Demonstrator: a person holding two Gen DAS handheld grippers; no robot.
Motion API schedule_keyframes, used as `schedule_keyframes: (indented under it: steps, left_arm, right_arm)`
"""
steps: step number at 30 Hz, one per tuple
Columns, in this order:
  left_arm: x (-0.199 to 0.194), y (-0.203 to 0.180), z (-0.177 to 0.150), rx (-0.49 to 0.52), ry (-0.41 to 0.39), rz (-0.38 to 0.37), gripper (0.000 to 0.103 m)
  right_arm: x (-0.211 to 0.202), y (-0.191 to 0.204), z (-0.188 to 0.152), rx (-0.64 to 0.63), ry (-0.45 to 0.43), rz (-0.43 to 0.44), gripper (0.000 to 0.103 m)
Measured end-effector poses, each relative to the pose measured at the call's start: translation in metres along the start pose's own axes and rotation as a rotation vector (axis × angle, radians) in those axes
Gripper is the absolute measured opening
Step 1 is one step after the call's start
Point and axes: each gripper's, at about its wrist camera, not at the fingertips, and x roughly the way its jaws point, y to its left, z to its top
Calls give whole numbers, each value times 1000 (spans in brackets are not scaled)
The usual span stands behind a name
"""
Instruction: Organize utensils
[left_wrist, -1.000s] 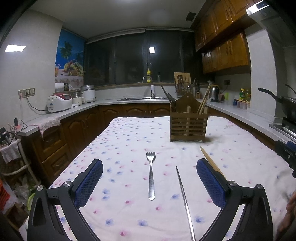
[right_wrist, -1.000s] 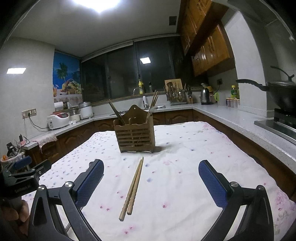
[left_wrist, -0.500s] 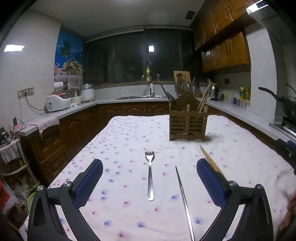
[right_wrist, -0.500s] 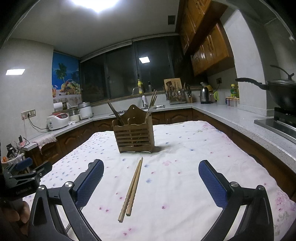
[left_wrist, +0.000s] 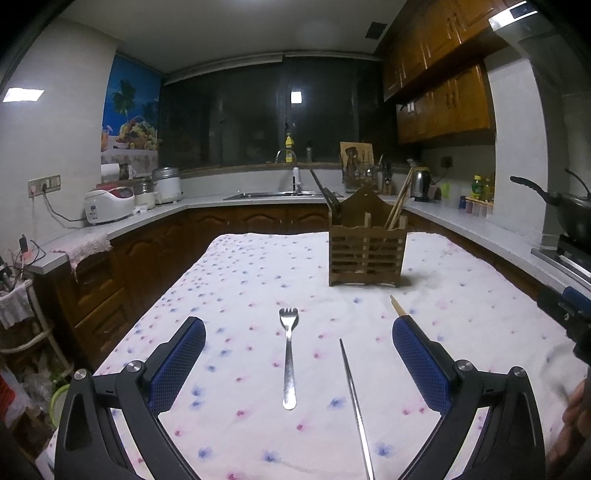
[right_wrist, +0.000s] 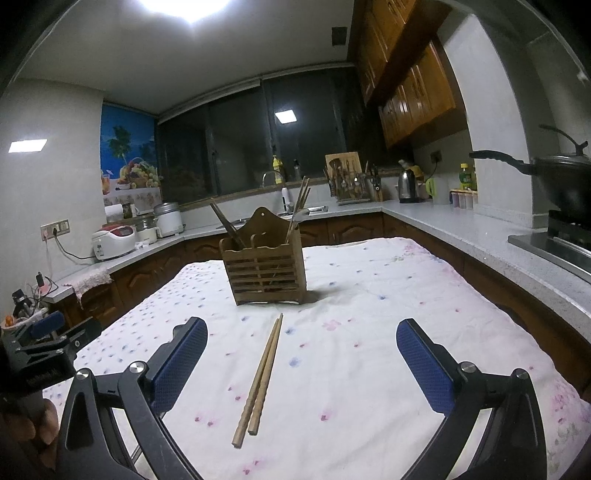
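A metal fork (left_wrist: 289, 360) lies on the flowered tablecloth (left_wrist: 240, 280), tines away from me, between the open fingers of my left gripper (left_wrist: 297, 356). A thin metal chopstick (left_wrist: 355, 406) lies to its right. A pair of wooden chopsticks (right_wrist: 259, 376) lies between the open fingers of my right gripper (right_wrist: 301, 363); its far tip also shows in the left wrist view (left_wrist: 397, 304). A slatted wooden utensil holder (left_wrist: 366, 254) stands upright beyond them with several utensils in it; it also shows in the right wrist view (right_wrist: 264, 271). Both grippers are empty.
Kitchen counters run around the table, with a rice cooker (left_wrist: 107, 205) at the left, a sink (left_wrist: 269, 194) at the back and a black wok (right_wrist: 565, 184) on the stove at the right. The left gripper body (right_wrist: 44, 350) shows at the right view's left edge.
Both grippers have drifted slightly; the fork and the wooden chopsticks sit about where they were. Nothing was taken hold of.
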Motion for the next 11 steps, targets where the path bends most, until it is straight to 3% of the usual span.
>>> schedule_keyframes:
  steps: [11]
  left_arm:
    - [2, -5, 3, -11, 7, -11, 102]
  right_arm:
    - [1, 0, 2, 15, 13, 3, 103]
